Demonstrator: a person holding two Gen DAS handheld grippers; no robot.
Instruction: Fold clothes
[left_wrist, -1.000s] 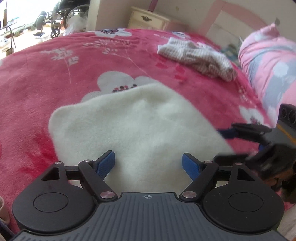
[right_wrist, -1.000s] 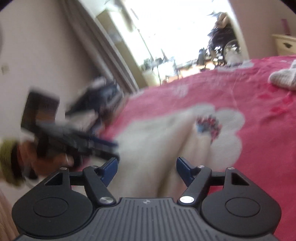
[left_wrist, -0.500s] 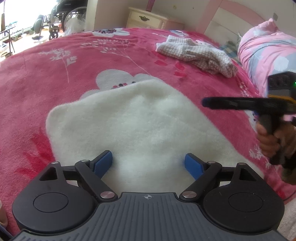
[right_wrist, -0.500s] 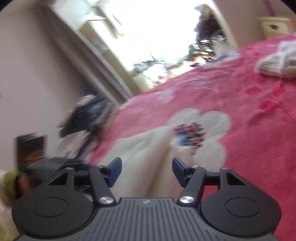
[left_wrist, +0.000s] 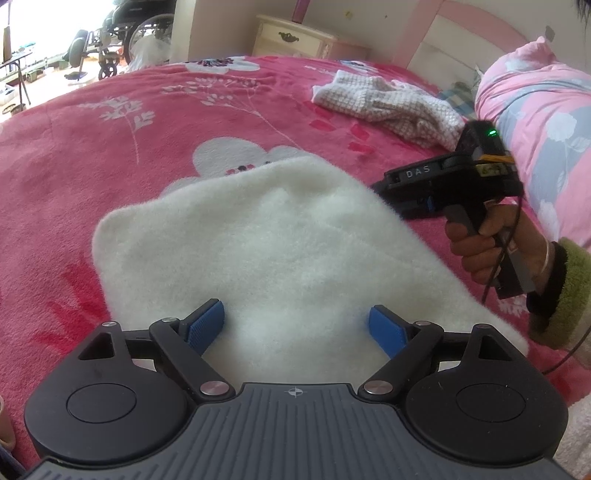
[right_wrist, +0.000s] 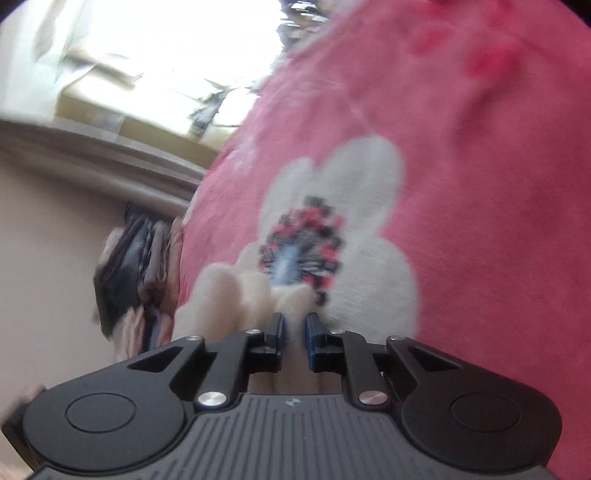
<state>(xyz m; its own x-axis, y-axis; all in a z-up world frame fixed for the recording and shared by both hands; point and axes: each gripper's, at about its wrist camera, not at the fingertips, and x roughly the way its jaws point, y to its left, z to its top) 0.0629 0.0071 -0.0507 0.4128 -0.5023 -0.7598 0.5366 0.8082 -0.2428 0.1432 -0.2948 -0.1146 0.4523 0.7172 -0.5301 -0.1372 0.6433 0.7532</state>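
A white fleece garment (left_wrist: 277, 240) lies flat on the red flowered blanket (left_wrist: 110, 147). My left gripper (left_wrist: 295, 321) hovers open over its near edge, with the blue pads wide apart and nothing pinched. In the left wrist view my right gripper (left_wrist: 388, 192), held by a hand (left_wrist: 480, 243), is at the fleece's right edge. In the blurred right wrist view its jaws are closing, and the right gripper (right_wrist: 294, 325) has a bunched fold of the fleece (right_wrist: 229, 295) between its pads.
A crumpled checked cloth (left_wrist: 388, 103) lies farther back on the bed. A pink flowered quilt (left_wrist: 546, 122) is piled at the right. A cream nightstand (left_wrist: 295, 40) and a wheelchair (left_wrist: 129, 26) stand beyond the bed.
My right gripper came down to the fleece's right edge, rolled, and narrowed its jaws from wide apart onto a fold. The left gripper stayed where it was, open.
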